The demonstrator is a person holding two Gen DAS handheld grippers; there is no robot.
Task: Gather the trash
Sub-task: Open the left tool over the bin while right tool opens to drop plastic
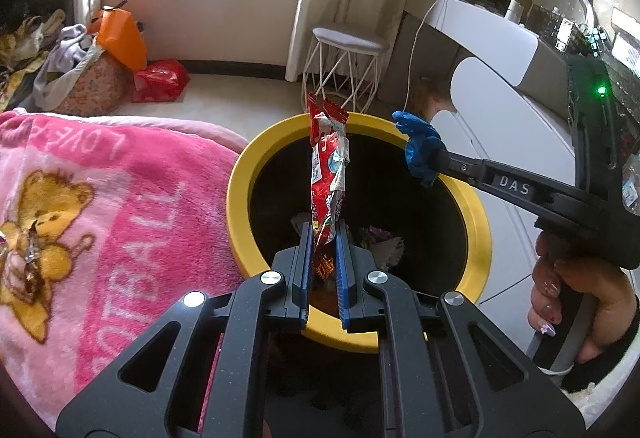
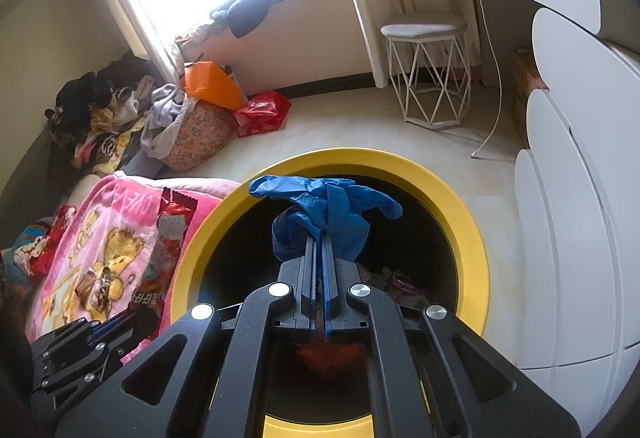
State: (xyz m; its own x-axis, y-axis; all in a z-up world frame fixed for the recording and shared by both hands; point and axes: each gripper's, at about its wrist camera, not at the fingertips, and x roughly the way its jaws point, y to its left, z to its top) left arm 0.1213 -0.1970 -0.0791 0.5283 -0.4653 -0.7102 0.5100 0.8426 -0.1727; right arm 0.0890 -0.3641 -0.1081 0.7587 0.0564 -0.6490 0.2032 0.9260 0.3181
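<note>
With the left gripper [image 1: 324, 234] pinching a red wrapper [image 1: 328, 165] and the right gripper [image 2: 319, 238] clamping a blue glove [image 2: 324, 201] over the yellow-rimmed bin [image 2: 472, 222], either could snag on release and fall outside

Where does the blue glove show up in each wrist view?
Left wrist view: blue glove is right of centre, pinched by the right claw over the yellow-rimmed bin.
Right wrist view: blue glove is at centre, at that claw's tips.
Shared landmark: the bin.
</note>
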